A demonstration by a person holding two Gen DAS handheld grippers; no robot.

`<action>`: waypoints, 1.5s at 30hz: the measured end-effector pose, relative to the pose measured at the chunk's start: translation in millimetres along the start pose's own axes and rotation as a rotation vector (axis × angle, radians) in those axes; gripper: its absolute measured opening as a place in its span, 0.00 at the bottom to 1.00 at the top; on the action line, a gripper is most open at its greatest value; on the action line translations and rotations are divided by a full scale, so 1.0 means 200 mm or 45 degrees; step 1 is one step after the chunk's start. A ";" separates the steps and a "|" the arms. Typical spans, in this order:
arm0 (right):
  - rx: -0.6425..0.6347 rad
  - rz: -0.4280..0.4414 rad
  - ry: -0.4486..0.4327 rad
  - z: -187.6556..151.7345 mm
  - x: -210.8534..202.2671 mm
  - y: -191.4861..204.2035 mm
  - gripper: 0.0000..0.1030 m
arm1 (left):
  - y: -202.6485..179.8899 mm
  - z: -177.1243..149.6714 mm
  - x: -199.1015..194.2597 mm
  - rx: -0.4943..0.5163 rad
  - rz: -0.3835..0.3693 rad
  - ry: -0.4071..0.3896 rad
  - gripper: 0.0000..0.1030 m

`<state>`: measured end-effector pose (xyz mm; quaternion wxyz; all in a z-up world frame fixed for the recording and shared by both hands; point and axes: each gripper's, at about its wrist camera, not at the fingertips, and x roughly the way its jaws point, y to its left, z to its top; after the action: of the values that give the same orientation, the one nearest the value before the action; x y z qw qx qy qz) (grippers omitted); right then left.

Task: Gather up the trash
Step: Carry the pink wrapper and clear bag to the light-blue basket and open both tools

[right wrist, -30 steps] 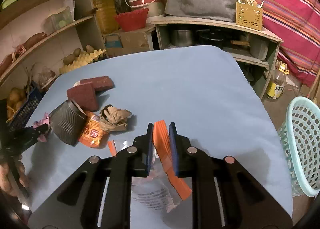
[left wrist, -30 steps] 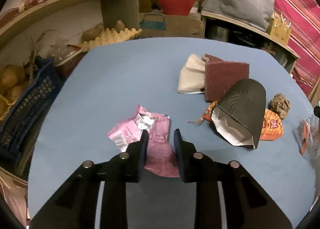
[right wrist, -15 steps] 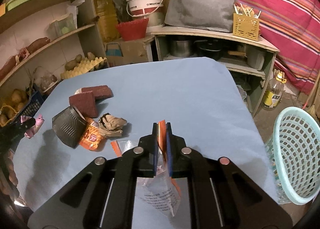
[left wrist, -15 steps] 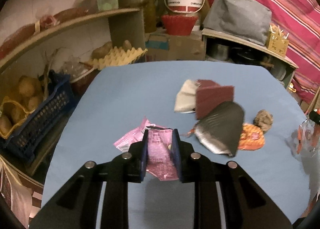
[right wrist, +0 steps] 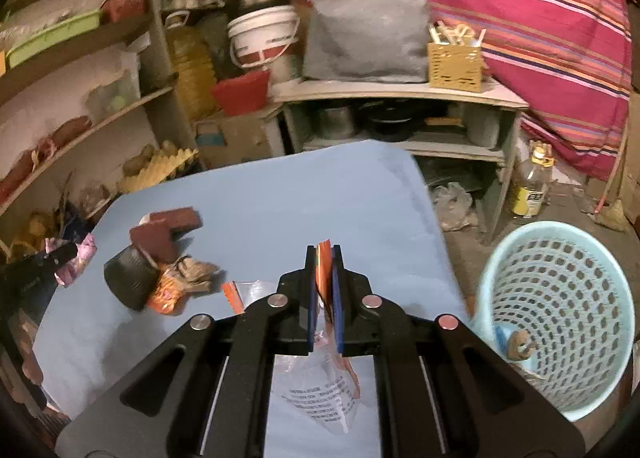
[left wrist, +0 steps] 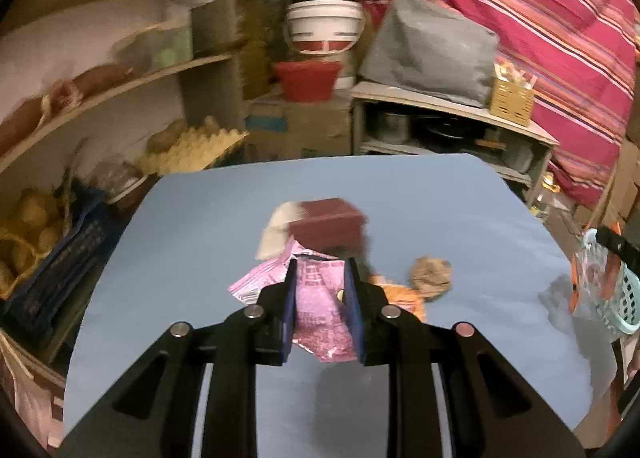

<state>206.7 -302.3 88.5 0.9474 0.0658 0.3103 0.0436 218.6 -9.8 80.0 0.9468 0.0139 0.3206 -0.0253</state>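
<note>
No brand can be read anywhere: the clear wrapper (right wrist: 320,386) carries a block of small dark print low in the right wrist view, too fine to make out, and the yellow label on the bottle (right wrist: 534,188) at right is blurred.

The right gripper (right wrist: 324,258), at the centre of its view, is clamped tight on the clear wrapper's orange-striped top edge; the transparent body hangs below the jaws over the blue table (right wrist: 300,198). The left gripper (left wrist: 320,270), at the centre of its view, pinches a crumpled pink foil wrapper (left wrist: 320,306), the jaws only narrowly apart with the foil bunched between them and spilling out to the left and below.

More trash lies on the table at the left of the right wrist view: two dark red scouring pads (right wrist: 160,230), a black ribbed pouch (right wrist: 128,282), an orange snack packet (right wrist: 168,290), a crumpled brown paper wad (right wrist: 196,270), and a small clear scrap with an orange edge (right wrist: 244,290) just beside the gripper. A pale blue perforated basket (right wrist: 560,318) stands off the table at lower right, with a few scraps inside.
</note>
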 end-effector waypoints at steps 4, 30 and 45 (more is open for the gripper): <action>0.043 -0.047 -0.034 0.03 -0.08 -0.17 0.08 | -0.20 0.03 0.01 0.040 -0.064 -0.009 0.22; 0.369 -0.389 -0.083 -0.15 -0.37 -1.33 0.08 | -1.92 -0.03 0.22 0.297 -0.563 -0.042 0.22; 0.419 -0.417 -0.066 -0.15 -0.31 -1.39 0.08 | -2.08 0.08 0.25 0.316 -0.581 -0.035 0.53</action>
<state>151.3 -581.9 58.9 0.9260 0.1691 0.2952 -0.1637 243.6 -428.4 58.0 0.9119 0.0570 0.2968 -0.2776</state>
